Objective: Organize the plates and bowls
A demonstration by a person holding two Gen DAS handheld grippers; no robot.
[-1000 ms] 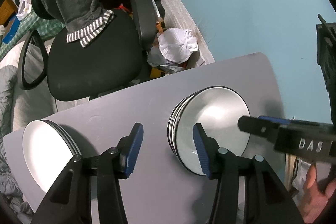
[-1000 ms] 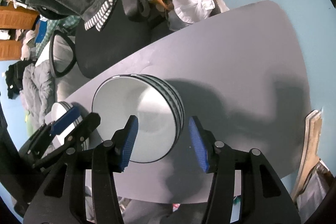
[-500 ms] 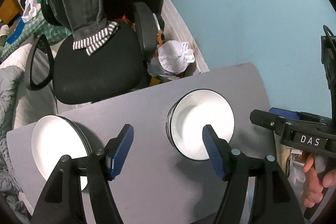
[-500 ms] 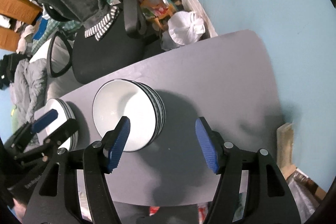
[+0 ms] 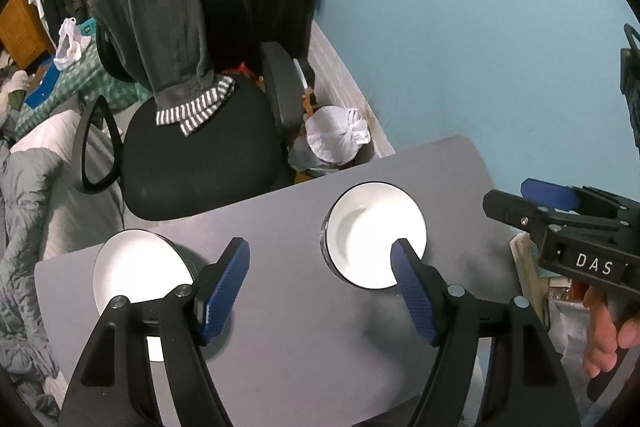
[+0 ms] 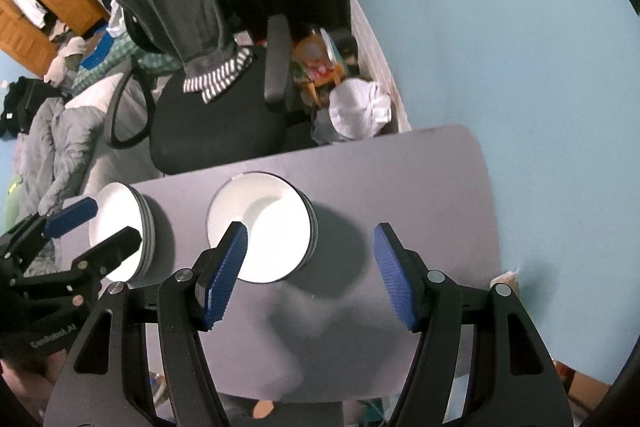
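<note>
On the grey table [image 5: 288,339], going from left to right, the stack of white plates [image 5: 136,267] sits near the table's left end, partly hidden behind the left finger of the left gripper [image 5: 320,287] in the left wrist view. That gripper hangs above the table between the two stacks, its blue-padded jaws opening and nothing between them (only bare tabletop shows in the gap). To the right of it stands the stack of white bowls [image 5: 374,235], dark-rimmed and nested, well apart from the plates; the left gripper's right finger overlaps the bowls' near edge in the picture, though it is above them, not touching. Further right, the right gripper [image 6: 310,271] is held by a hand [image 5: 608,331] at the table's right end; in its own view its jaws stand spread and empty over the table just right of the bowls [image 6: 260,227], with the plates [image 6: 120,231] further left. Beyond the table a black office chair [image 5: 200,155] carries a grey garment [image 5: 160,27] over its back, and a white bag [image 5: 336,139] lies by the blue wall [image 5: 480,27].
</note>
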